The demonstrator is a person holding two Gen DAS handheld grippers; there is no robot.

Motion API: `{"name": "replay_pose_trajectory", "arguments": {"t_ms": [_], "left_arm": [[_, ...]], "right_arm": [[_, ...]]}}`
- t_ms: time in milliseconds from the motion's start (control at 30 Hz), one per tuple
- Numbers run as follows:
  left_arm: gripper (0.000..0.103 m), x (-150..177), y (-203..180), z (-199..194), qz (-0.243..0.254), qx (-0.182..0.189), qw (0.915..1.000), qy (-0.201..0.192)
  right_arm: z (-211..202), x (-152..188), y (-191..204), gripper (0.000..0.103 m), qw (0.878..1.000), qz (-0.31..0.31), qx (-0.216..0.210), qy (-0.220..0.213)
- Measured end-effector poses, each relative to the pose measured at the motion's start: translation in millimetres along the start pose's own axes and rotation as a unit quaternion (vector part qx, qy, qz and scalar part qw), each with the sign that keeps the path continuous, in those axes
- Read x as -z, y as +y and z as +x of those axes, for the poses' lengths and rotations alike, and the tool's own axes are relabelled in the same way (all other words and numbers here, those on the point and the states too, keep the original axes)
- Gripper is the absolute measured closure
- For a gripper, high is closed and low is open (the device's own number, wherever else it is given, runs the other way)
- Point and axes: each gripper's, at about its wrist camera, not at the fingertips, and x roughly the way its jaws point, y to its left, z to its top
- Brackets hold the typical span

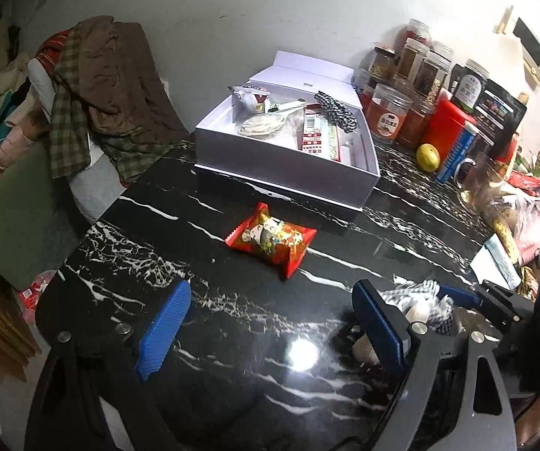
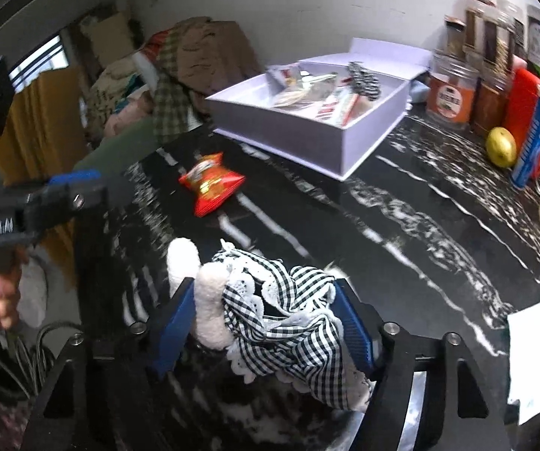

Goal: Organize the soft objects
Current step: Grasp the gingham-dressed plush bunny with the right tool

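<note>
Right gripper (image 2: 266,323): jaws narrowed around the gingham plush toy (image 2: 277,308), pads at its sides.
Left gripper (image 1: 270,334): spread wide, nothing between.
Snack packet (image 1: 270,240): alone mid-table, bare marble around.
White box (image 1: 288,165): far edge, lid up.

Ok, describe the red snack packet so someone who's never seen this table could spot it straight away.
On the black marble table, look in front of the open white box. The red snack packet lies there alone, crinkly, with a cartoon print, unlike the soft checked toy.

Left gripper (image 1: 266,329) and right gripper (image 2: 260,325): black frames, 2 ribbed blue pads each, silver screws, white lettering.
</note>
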Motion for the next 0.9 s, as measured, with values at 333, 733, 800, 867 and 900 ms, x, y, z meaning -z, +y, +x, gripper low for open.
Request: {"name": "replay_pose_trajectory", "arguments": {"t_ms": [333, 733, 800, 867, 900], "left_arm": [[0.014, -20, 3, 35, 0.006, 0.006, 0.9999, 0.008], [0.014, -37, 4, 93, 0.037, 0.015, 0.9977, 0.054], [0.014, -35, 3, 100, 0.041, 0.023, 0.9969, 0.063], [0.014, -34, 1, 104, 0.046, 0.031, 0.9961, 0.069], [0.014, -32, 1, 106, 0.048, 0.036, 0.9956, 0.072]], "right_arm": [[11, -22, -29, 0.033, 0.999, 0.037, 0.03, -0.002], [18, -35, -55, 0.03, 0.997, 0.064, 0.043, 0.001], [19, -37, -57, 0.029, 0.997, 0.06, 0.041, 0.003], [20, -39, -58, 0.026, 0.998, 0.054, 0.036, 0.005], [20, -39, -59, 0.026, 0.998, 0.051, 0.033, 0.005]]}}
